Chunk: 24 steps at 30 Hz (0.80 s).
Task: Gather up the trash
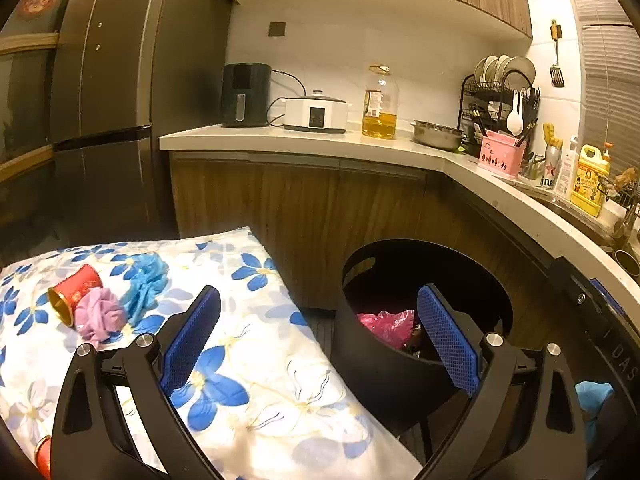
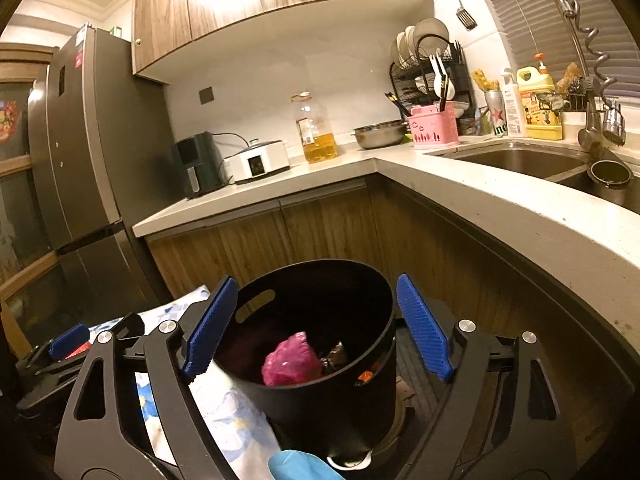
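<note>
- A black trash bin point(image 2: 320, 344) is seen on the floor beside the flowered table point(image 1: 256, 360), in front of the wooden cabinets; a slot handle is cut near its rim.
- Inside the bin a crumpled pink plastic bag point(image 2: 290, 360) is lying, with darker scraps just beside it that cannot be made out.
- On the flowered cloth of the table, well apart from the bin, a red cup with a gold rim point(image 1: 74, 290) is lying on its side, touching a crumpled pink-purple wad point(image 1: 98, 314); a blue crumpled piece point(image 1: 146, 280) lies just behind them.
- A second red item point(image 1: 43, 456) is partly seen at the near edge of the cloth.
- The left claw point(image 1: 320, 340) is held released, its blue pads spread wide with nothing between them; one pad is over the cloth, the other over the bin.
- The right claw point(image 2: 316, 328) is likewise released and empty, its pads standing to either side of the bin's rim without touching it.
- A blue-gloved hand point(image 2: 300, 466) is seen at the lower edge of the right wrist view.
- Letters "DAS" can be read on the neighbouring claw's body at the right edge of the left wrist view.
- On the kitchen counter point(image 2: 500, 200) a can point(image 2: 496, 114) with a red star and the letters "ne" is visible, beside a yellow detergent jug point(image 2: 538, 108) whose label is unreadable.
- An oil bottle point(image 2: 316, 132) and a pink utensil basket point(image 2: 434, 126) are also standing there.
</note>
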Each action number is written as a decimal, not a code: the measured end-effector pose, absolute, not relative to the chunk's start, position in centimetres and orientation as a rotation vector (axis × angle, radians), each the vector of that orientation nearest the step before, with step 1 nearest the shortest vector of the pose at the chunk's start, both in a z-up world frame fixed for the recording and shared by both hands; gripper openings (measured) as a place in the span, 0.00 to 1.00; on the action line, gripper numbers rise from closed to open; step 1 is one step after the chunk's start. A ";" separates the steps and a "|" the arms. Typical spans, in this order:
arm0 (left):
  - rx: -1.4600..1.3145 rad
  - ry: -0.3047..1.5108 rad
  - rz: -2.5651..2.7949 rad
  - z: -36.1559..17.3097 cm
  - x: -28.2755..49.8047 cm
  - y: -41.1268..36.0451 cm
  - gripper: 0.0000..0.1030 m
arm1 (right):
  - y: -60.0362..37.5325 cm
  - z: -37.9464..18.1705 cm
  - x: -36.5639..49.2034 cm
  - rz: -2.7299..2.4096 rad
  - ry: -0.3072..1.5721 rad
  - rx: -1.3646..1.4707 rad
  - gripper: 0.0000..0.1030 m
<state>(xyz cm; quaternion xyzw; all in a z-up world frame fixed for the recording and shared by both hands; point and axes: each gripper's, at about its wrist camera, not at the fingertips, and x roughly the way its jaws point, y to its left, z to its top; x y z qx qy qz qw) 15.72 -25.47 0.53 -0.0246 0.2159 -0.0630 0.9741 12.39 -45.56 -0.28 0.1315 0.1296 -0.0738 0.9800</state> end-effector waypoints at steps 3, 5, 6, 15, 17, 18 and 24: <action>-0.042 0.424 -0.115 0.8 14.6 -24.8 0.93 | -44.4 0.1 11.5 -0.152 0.264 0.244 0.82; -0.041 0.416 -0.112 0.9 13.9 -24.3 0.93 | -43.7 0.2 10.8 -0.149 0.265 0.234 0.83; -0.044 0.413 -0.110 1.0 13.4 -23.9 0.93 | -43.5 0.2 10.6 -0.147 0.267 0.231 0.83; -0.054 0.381 -0.068 1.5 9.5 -19.9 0.94 | -39.8 -0.1 7.8 -0.096 0.282 0.198 0.86; -0.064 0.382 -0.051 1.3 8.5 -18.6 0.94 | -38.7 -0.3 7.2 -0.076 0.286 0.193 0.86; -0.066 0.381 -0.047 1.2 8.1 -18.1 0.94 | -38.1 -0.5 7.0 -0.065 0.288 0.191 0.87; -0.070 0.380 0.024 0.1 5.0 -14.3 0.94 | -34.5 -1.5 5.7 0.022 0.299 0.171 0.87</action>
